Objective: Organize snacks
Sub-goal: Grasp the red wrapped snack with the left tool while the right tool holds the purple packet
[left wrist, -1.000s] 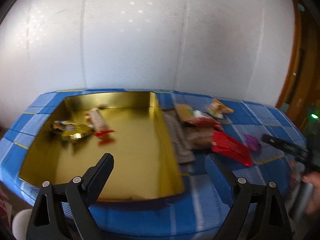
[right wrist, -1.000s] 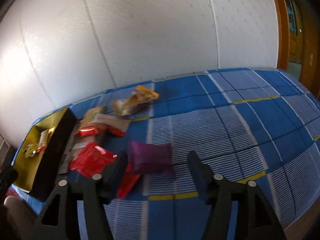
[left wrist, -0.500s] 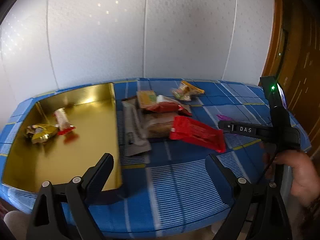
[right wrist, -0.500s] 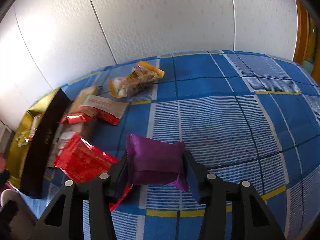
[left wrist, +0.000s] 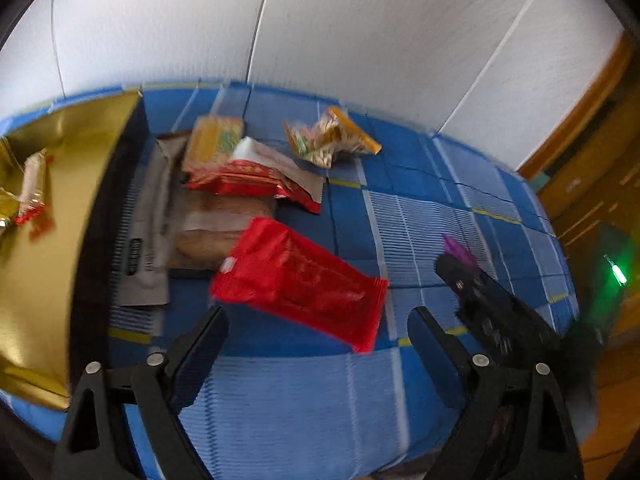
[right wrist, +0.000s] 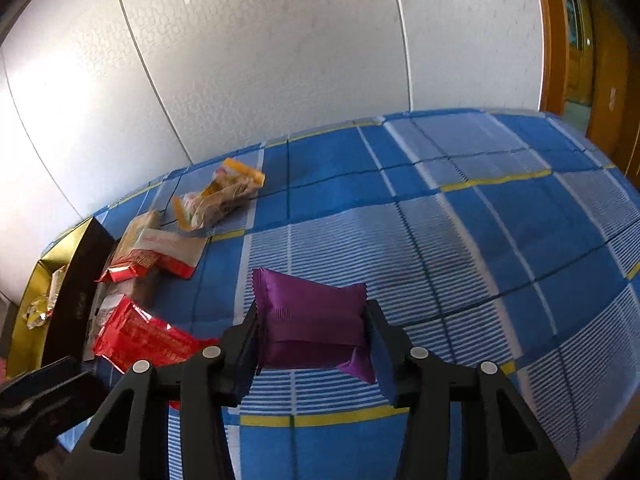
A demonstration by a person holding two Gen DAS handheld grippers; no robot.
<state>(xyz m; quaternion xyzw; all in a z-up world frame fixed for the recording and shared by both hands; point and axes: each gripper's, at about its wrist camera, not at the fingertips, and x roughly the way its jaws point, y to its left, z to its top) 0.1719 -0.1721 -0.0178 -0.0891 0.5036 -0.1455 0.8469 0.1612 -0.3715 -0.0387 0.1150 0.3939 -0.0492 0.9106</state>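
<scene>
The purple snack packet (right wrist: 310,320) is held between the two fingers of our right gripper (right wrist: 310,344), which press on its left and right sides. It is tilted a little, and one crimped end sticks out past the right finger. Whether it still touches the blue checked tablecloth (right wrist: 500,240) below or is lifted from it, we cannot tell. In the left wrist view only a small purple tip (left wrist: 456,248) shows, in front of the black body of the right gripper (left wrist: 492,308).

Our left gripper (left wrist: 318,330) is spread wide and holds nothing. It hangs above the near part of the cloth (left wrist: 420,220), and the red packet (left wrist: 298,280) lies just in front of its fingers, flat and diagonal. In the right wrist view the same red packet (right wrist: 140,336) lies to the left of the purple one, near it.

Farther back there is a pile of snacks beside the gold tray (left wrist: 44,240): a long grey packet (left wrist: 146,232), a brown packet (left wrist: 216,232), a red and white packet (left wrist: 260,176) that lies partly on an orange packet (left wrist: 214,144). A clear bag with yellow ends (left wrist: 332,138) lies apart from the pile, toward the white wall (left wrist: 360,32). Inside the tray we see a small bar with a red end (left wrist: 32,188) and, at the picture's edge, something golden that we cannot make out.
</scene>
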